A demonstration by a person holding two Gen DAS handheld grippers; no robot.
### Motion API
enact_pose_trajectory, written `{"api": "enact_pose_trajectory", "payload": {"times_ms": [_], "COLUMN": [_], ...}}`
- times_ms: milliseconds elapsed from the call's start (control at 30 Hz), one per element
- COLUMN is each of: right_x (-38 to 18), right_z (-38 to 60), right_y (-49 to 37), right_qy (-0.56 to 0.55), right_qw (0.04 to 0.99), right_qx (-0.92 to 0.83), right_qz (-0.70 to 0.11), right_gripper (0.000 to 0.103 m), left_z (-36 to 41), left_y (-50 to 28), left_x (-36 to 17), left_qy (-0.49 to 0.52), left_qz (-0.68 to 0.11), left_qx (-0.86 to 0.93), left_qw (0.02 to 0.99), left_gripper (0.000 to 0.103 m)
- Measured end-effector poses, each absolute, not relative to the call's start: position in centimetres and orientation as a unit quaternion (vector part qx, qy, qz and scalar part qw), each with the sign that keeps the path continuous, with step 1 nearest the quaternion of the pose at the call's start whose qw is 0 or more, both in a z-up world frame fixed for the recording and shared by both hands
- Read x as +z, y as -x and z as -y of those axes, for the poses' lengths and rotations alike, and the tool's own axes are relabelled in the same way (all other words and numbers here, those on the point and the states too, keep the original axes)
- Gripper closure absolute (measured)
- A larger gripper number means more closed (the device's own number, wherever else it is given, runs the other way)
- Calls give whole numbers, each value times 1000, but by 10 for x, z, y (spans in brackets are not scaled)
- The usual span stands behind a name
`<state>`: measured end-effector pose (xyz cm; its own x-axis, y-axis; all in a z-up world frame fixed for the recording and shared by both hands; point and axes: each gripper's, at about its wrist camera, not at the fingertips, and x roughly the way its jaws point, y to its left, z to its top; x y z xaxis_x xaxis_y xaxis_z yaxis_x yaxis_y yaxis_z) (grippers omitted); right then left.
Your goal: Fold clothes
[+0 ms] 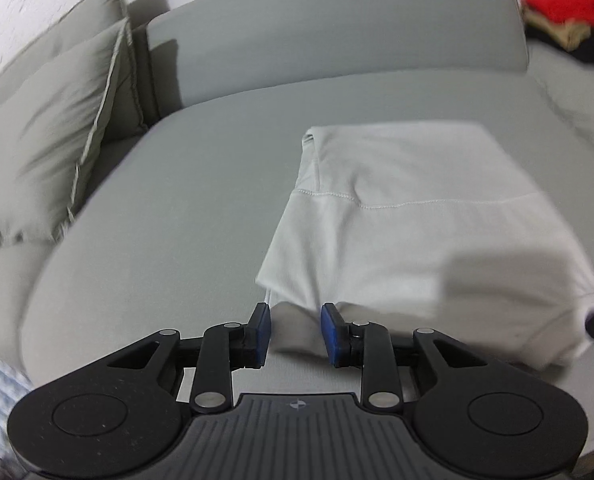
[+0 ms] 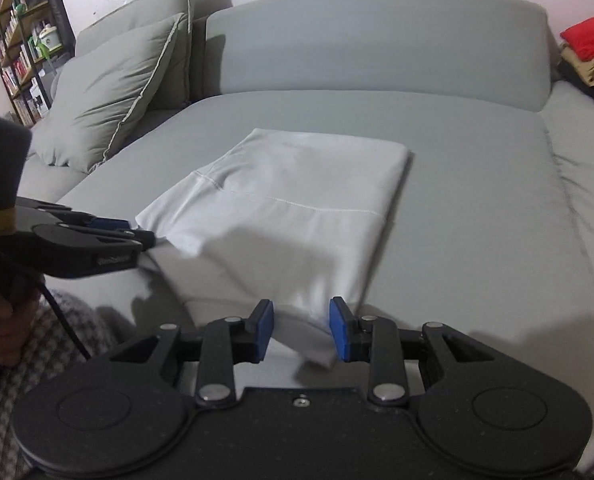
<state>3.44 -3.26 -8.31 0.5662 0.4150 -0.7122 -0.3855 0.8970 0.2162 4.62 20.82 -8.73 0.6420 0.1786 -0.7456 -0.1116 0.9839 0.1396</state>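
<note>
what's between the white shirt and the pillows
Bare grey sofa seat only, between the shirt and the pillows; clearest in the right wrist view.

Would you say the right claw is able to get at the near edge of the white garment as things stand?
Probably yes: the right claw is open with the garment edge lying between its pads, nothing blocking. The left claw sits at the other corner, apart.

garment (image 2: 297,184) on sofa (image 2: 477,184), pillows (image 2: 109,96) left
</note>
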Motion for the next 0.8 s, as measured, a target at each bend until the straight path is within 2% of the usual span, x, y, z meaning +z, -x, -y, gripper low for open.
{"api": "enact_pose_trajectory", "payload": {"times_ms": [67,167,300,500,567,633,667,700,800], "right_x": [-81,-77,-73,-88,-101,-113,-118,-123,-136], "right_z": [42,57,76,95,97,101,103,105,112], "right_y": [-34,-34,-36,-57,-70,-81,-86,-90,-104], "right_qy": [-45,-85,-138,-233,-272,-307,-323,-338,-380], "right_qw": [883,879,872,844,825,807,799,791,767], "right_qx": [226,225,221,205,202,199,198,194,189], "right_qz": [-409,-411,-414,-438,-452,-464,-468,-472,-481], "right_gripper": [72,71,55,34,34,35,40,47,59], "left_z": [-225,-251,-279,-298,-298,-301,-303,-306,-307], "left_y": [-35,-26,-29,-46,-55,-68,-75,-82,-98], "left_x": [-84,-82,-89,-88,-88,-93,-97,-101,-106], "left_qy": [16,94,179,219,214,216,225,235,239], "left_qz": [-395,-367,-369,-376,-379,-391,-401,-409,-419], "left_qx": [73,83,88,81,69,59,52,44,16], "left_qw": [916,922,908,897,898,893,886,881,876], "left_gripper": [70,67,63,42,38,39,43,43,44]}}
